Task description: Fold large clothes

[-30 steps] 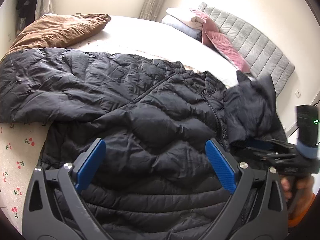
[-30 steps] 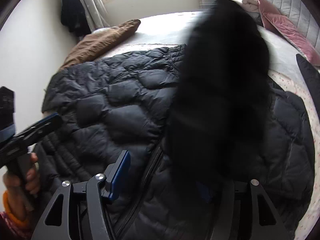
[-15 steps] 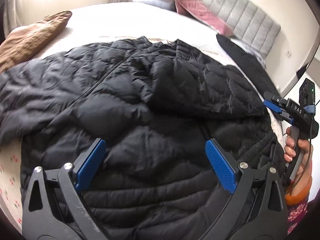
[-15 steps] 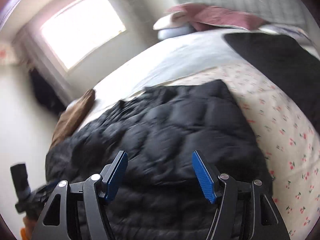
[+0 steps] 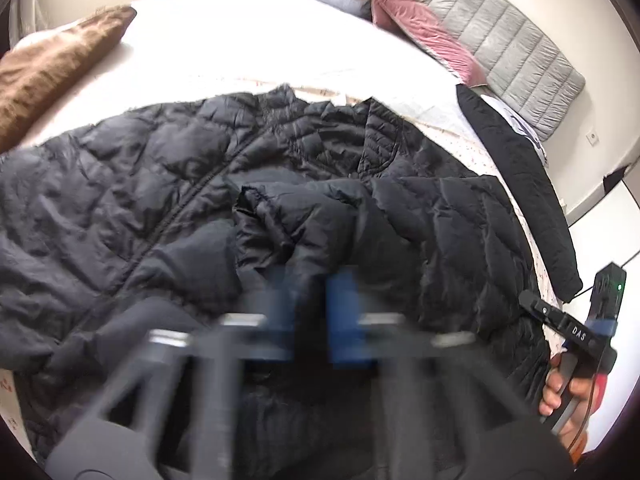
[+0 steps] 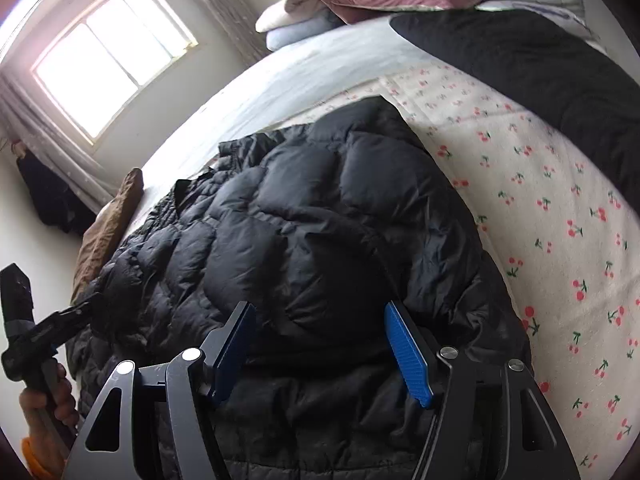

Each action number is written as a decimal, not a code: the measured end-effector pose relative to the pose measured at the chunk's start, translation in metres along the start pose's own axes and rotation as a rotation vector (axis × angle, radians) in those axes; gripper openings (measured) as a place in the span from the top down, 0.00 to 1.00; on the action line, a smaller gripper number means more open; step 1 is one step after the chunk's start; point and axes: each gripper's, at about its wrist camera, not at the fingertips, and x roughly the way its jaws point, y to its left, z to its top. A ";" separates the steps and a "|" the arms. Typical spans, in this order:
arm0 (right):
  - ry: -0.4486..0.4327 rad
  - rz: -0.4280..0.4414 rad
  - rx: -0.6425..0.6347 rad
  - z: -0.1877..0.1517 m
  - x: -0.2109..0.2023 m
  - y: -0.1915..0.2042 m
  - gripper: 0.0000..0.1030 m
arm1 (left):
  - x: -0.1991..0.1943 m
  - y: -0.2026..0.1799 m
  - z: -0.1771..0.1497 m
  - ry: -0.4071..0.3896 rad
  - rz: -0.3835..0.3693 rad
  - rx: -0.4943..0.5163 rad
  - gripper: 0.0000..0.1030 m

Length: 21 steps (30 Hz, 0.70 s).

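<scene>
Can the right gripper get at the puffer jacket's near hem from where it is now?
Probably yes: the right gripper is open, hovering over the black puffer jacket, nothing between its pads and the fabric.

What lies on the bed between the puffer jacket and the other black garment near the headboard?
Only bare cherry-print sheet separates the black puffer jacket from the black garment, clearest in the right wrist view.

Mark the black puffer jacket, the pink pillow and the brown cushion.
black puffer jacket (image 6: 320, 232): right wrist view, quilted panel in the middle.
pink pillow (image 5: 424, 32): left wrist view, centre of its velvet face.
brown cushion (image 5: 52, 68): left wrist view, its upper surface.
</scene>
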 end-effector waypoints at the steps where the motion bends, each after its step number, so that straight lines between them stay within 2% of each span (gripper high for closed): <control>1: 0.003 0.005 0.009 0.000 0.001 -0.002 0.34 | -0.004 0.000 -0.004 -0.027 0.004 -0.021 0.92; 3: 0.005 0.008 0.025 0.001 0.002 -0.007 0.34 | -0.006 -0.004 -0.013 -0.038 0.056 -0.013 0.90; 5: -0.001 0.005 0.029 0.002 0.002 -0.009 0.34 | 0.003 -0.008 -0.026 0.001 0.177 -0.008 0.79; 6: -0.002 0.000 0.027 0.002 0.002 -0.009 0.34 | 0.008 -0.009 -0.031 0.028 0.214 0.000 0.76; 7: -0.002 -0.002 0.026 0.002 0.002 -0.009 0.34 | 0.013 -0.011 -0.035 0.051 0.251 0.017 0.66; 8: -0.002 -0.011 0.024 0.002 0.003 -0.009 0.34 | 0.011 -0.014 -0.037 0.046 0.287 0.036 0.58; 10: -0.002 -0.026 0.018 0.002 0.003 -0.008 0.34 | 0.000 -0.023 -0.039 -0.001 0.340 0.082 0.54; 12: -0.006 -0.036 0.008 0.002 0.000 -0.006 0.34 | -0.013 -0.031 -0.040 -0.065 0.343 0.124 0.47; 13: -0.008 -0.041 0.005 0.002 -0.002 -0.005 0.34 | -0.020 -0.034 -0.039 -0.099 0.335 0.138 0.39; 14: -0.011 -0.049 0.000 0.002 -0.003 -0.004 0.34 | -0.028 -0.039 -0.040 -0.145 0.314 0.152 0.33; 16: -0.017 -0.060 -0.009 0.002 -0.005 -0.001 0.34 | -0.036 -0.045 -0.039 -0.201 0.265 0.176 0.26; 17: -0.020 -0.065 -0.013 0.002 -0.006 0.000 0.34 | -0.035 -0.046 -0.038 -0.210 0.250 0.186 0.21; 19: -0.018 -0.069 -0.021 0.002 -0.006 0.001 0.34 | -0.028 -0.048 -0.036 -0.190 0.227 0.201 0.18; 21: -0.010 -0.063 -0.013 0.003 -0.005 0.001 0.34 | -0.010 -0.046 -0.038 -0.117 0.207 0.208 0.18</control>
